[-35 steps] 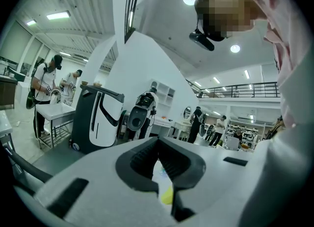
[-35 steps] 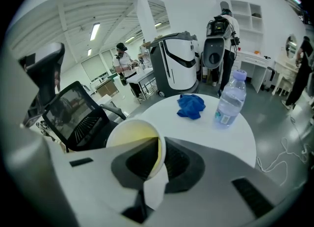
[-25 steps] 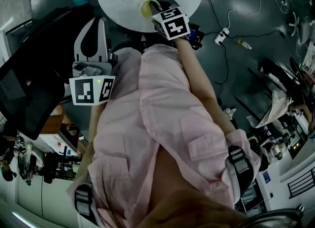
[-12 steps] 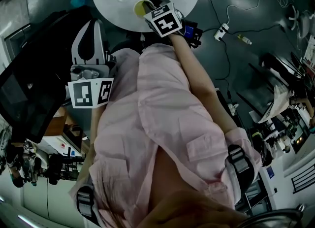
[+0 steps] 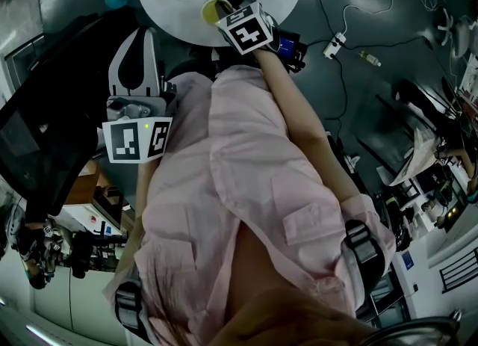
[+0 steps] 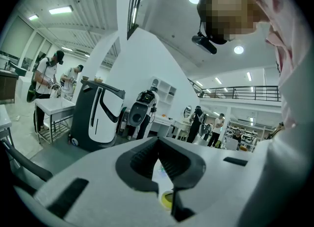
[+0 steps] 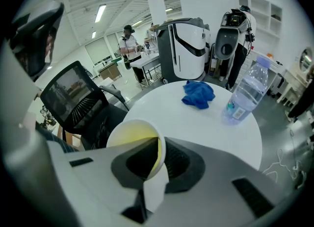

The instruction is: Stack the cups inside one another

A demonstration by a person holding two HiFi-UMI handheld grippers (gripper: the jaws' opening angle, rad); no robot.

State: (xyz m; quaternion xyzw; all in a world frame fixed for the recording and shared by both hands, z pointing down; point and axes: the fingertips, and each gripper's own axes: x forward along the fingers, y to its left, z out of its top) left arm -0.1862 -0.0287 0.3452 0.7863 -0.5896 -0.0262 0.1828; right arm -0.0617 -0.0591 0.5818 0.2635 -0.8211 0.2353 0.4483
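Note:
A white paper cup (image 7: 128, 138) with a yellow inside hangs over the near edge of the round white table (image 7: 196, 125). My right gripper (image 7: 158, 158) is shut on the cup's wall, one jaw inside the rim and one outside. In the head view the cup (image 5: 210, 10) shows just ahead of that gripper (image 5: 225, 13) and its marker cube. My left gripper (image 5: 137, 36) stays off the table at the person's left side, roughly level, jaws together with nothing held. In its own view the left gripper (image 6: 158, 146) frames the yellow cup (image 6: 167, 200) in a thin gap.
On the table's far side a clear water bottle (image 7: 247, 95) stands next to a crumpled blue cloth (image 7: 198, 94). A black office chair (image 7: 74, 101) is at the table's left. Cables and a power strip (image 5: 333, 48) lie on the floor to the right. People work at benches behind.
The right gripper and its cup have shifted slightly left and towards the table, rolling a little. The left gripper has stayed where it was.

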